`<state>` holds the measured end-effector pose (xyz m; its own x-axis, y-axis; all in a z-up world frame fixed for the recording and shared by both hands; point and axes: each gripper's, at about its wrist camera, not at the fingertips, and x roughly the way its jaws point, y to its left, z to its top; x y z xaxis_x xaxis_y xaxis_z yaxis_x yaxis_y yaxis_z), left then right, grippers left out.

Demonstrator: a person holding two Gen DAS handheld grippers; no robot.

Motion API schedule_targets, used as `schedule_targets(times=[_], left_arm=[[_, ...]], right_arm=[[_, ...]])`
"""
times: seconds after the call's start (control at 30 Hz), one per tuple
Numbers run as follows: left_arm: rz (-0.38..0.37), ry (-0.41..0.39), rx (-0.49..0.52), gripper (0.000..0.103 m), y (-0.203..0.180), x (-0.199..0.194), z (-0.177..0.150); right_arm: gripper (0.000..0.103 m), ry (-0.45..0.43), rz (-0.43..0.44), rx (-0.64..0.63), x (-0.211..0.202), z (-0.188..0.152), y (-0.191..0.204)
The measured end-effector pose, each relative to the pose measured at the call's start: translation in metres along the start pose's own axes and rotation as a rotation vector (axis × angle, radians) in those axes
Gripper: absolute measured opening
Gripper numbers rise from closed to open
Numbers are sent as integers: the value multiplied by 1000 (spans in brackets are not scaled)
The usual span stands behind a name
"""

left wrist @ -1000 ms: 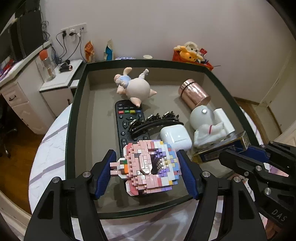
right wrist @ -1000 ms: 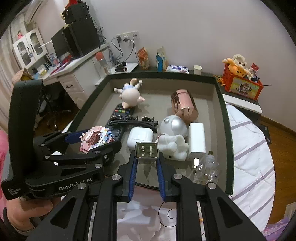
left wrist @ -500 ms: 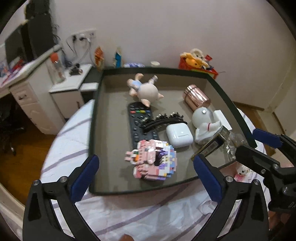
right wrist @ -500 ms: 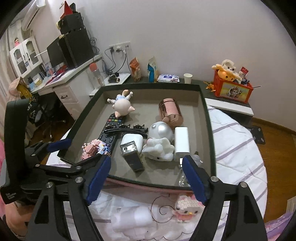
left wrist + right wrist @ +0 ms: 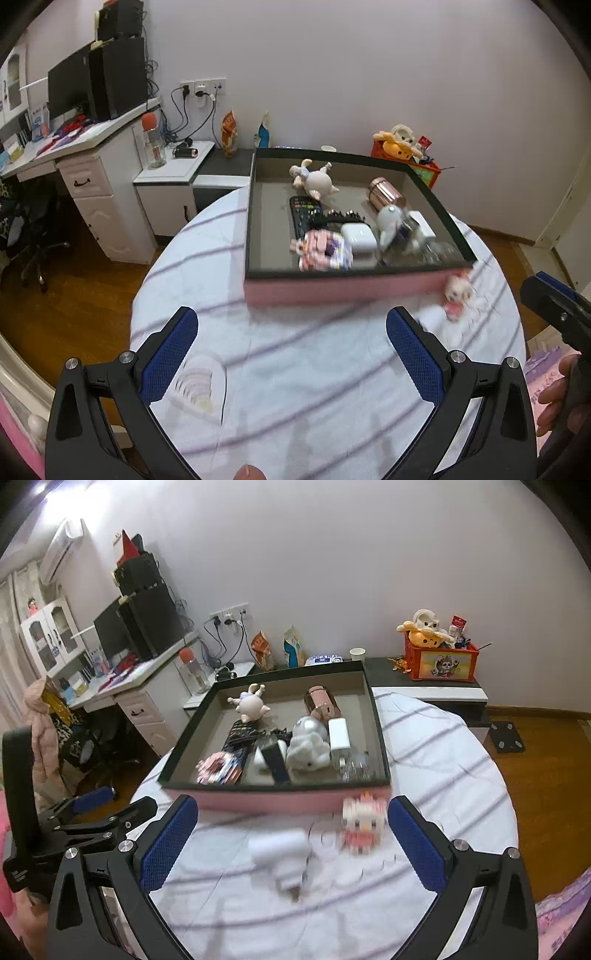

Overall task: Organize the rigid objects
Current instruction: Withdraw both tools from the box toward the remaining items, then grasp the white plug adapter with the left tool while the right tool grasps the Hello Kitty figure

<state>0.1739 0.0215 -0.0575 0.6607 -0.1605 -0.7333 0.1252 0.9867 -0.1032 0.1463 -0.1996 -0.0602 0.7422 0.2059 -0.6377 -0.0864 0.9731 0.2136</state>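
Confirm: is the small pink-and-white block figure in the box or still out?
Out. The block figure sits on the tablecloth, just outside the box's pink front wall.

Right gripper (image 5: 291, 834) jaws spread wide, empty. White charger (image 5: 282, 853) lies between them; pink block figure (image 5: 362, 821) nearer the right jaw; tray (image 5: 273, 799) just beyond.

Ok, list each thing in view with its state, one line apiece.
Left hand-held gripper: open, empty.
Right hand-held gripper: open, empty.
Pink-walled box with dark rim: uncovered, filled.
Rose-gold metal can: lying on its side in the box.
Pink-and-white brick figure: on the cloth outside the box.
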Motion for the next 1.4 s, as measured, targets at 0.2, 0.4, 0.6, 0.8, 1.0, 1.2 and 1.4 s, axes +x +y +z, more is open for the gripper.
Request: schedule_targets(times=[0.2, 0.4, 0.6, 0.8, 1.0, 1.2, 1.4], left_arm=[[8, -18, -20, 103, 0, -37, -32], [15, -49, -16, 103, -5, -73, -62], [5, -72, 9, 103, -15, -103, -87], [-4, -88, 15, 103, -18, -118, -96], [-2, -98, 7, 103, -15, -122, -94], [-2, -87, 8, 103, -16, -116, -93], [-11, -76, 6, 103, -20, -105, -86]], right_arm=[[103, -40, -24, 7, -45, -34, 8], [103, -38, -58, 11, -78, -67, 11], [103, -39, -69, -4, -96, -85, 16], [103, -58, -71, -14, -107, -89, 21], [103, -66, -73, -21, -111, -89, 25], [103, -57, -75, -18, -106, -87, 23], [103, -44, -87, -20, -97, -81, 16]])
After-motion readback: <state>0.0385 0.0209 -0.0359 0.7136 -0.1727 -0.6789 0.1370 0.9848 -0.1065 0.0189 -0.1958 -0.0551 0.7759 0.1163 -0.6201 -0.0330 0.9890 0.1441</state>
